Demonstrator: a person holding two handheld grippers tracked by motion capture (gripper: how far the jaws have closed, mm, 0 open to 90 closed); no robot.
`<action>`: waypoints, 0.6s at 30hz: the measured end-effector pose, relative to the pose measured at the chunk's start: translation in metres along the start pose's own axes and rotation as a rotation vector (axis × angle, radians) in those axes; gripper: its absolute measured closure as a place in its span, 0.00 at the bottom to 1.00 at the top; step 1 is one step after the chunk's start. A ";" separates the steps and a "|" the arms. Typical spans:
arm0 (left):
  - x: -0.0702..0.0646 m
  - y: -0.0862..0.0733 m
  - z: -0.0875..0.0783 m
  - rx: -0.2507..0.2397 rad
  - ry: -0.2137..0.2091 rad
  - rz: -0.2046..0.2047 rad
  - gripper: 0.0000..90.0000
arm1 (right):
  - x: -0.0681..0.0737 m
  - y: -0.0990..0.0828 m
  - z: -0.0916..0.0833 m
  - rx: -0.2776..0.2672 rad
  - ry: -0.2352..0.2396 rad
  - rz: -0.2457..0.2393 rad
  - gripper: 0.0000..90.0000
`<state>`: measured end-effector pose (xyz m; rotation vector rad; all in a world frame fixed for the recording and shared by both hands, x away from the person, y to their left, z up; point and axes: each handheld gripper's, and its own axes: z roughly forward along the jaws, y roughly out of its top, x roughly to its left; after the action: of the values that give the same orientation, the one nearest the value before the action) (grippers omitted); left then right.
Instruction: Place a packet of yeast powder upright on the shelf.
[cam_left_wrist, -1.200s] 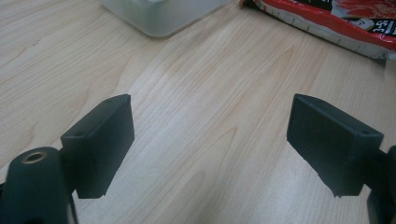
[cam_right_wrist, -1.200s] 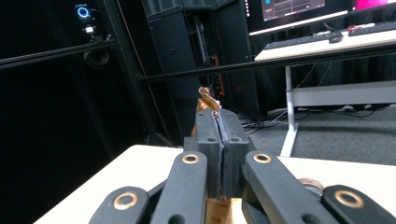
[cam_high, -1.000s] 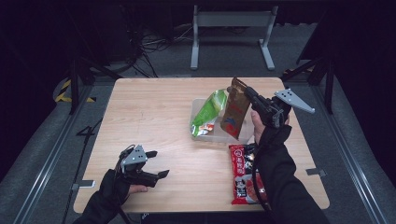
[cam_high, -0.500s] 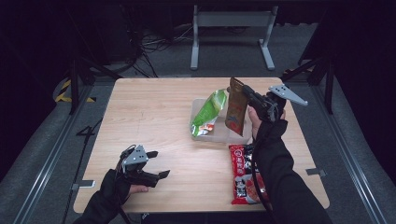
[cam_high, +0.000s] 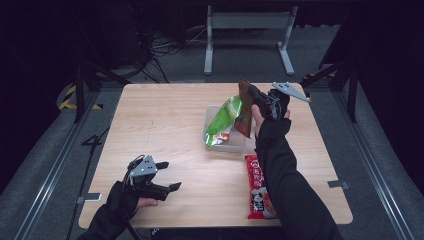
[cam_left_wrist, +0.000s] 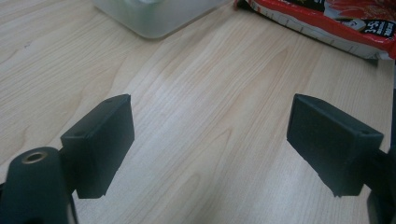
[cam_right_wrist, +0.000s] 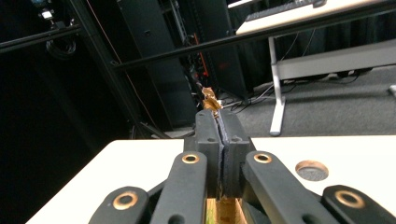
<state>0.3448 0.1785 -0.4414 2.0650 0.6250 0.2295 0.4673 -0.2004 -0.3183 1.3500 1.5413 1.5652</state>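
A person holds my right gripper above the table's right half, shut on the upper edge of a brown snack packet. The packet hangs upright beside a green packet, which leans in a clear plastic container. In the right gripper view the jaws are pressed together, with a scrap of the brown packet sticking out past their tips. My left gripper rests near the table's front left, open with nothing between its jaws.
A red snack packet lies flat on the wooden table beside the right forearm, near the front edge; it also lies ahead of the left gripper, next to the container's corner. Dark stands and cables surround the table.
My right gripper has carried the brown packet leftward, closer to the green packet and the container. The left gripper has stayed put.
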 end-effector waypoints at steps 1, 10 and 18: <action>0.000 0.000 0.000 0.002 0.002 -0.001 0.18 | 0.001 -0.002 0.001 0.005 -0.003 -0.004 0.99; -0.002 0.001 0.000 0.008 0.008 0.008 0.18 | -0.010 -0.027 -0.006 0.050 0.011 -0.024 0.97; -0.003 0.001 0.002 0.016 0.012 0.019 0.18 | -0.013 -0.024 -0.020 0.086 0.053 -0.135 0.93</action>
<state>0.3434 0.1751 -0.4408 2.0869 0.6165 0.2489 0.4477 -0.2150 -0.3414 1.2310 1.7122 1.4782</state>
